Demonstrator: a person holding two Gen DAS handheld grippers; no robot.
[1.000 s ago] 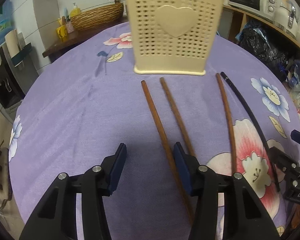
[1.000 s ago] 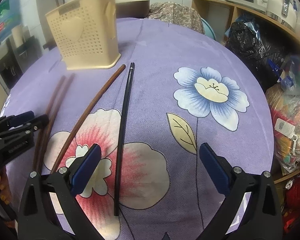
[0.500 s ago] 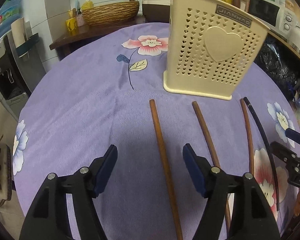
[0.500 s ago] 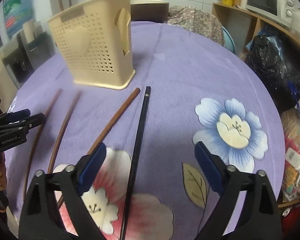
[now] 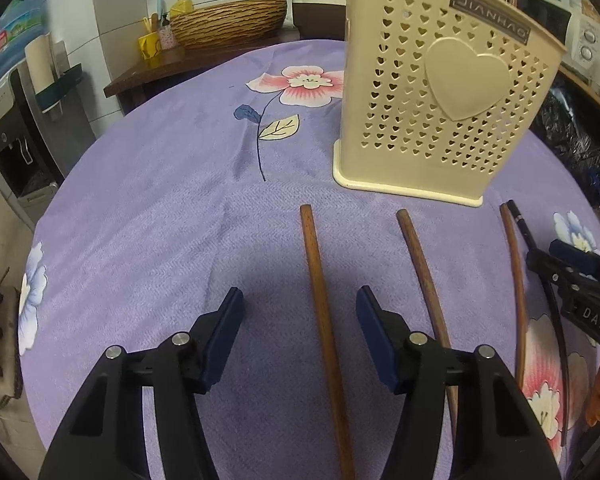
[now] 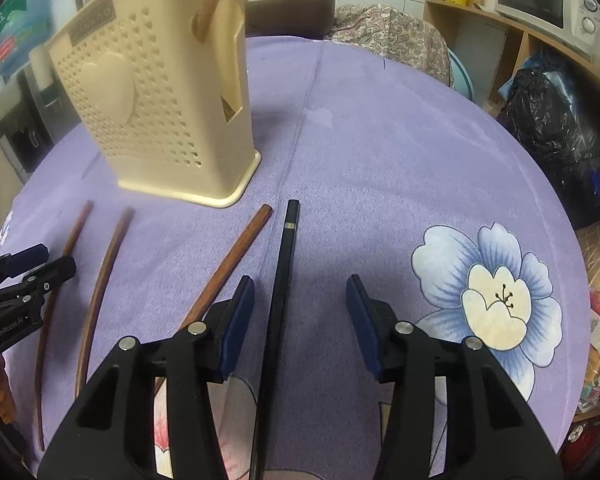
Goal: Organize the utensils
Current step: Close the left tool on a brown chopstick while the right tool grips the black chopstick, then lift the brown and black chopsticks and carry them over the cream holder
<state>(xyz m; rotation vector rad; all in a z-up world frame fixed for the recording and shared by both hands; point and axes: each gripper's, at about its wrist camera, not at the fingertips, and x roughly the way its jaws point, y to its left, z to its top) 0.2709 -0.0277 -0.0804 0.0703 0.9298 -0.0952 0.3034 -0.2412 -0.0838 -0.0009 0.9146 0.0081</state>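
Dark nameplate (image 5: 489,13) on the cream perforated plastic utensil holder (image 5: 440,92) reads "JIANHAO". Left gripper (image 6: 8,312) body: "GenRobot.AI". Right gripper (image 5: 588,292) body: "DAS", cut off.

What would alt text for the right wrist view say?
The open right gripper straddles a black chopstick lying on a purple floral cloth. Three brown chopsticks lie to its left, before a cream holder; the left gripper shows at the left edge.

A purple floral tablecloth (image 5: 160,240) covered the round table. Behind it sat a woven wicker basin (image 5: 228,20). A white microwave (image 6: 540,0) stood on a wooden shelf.
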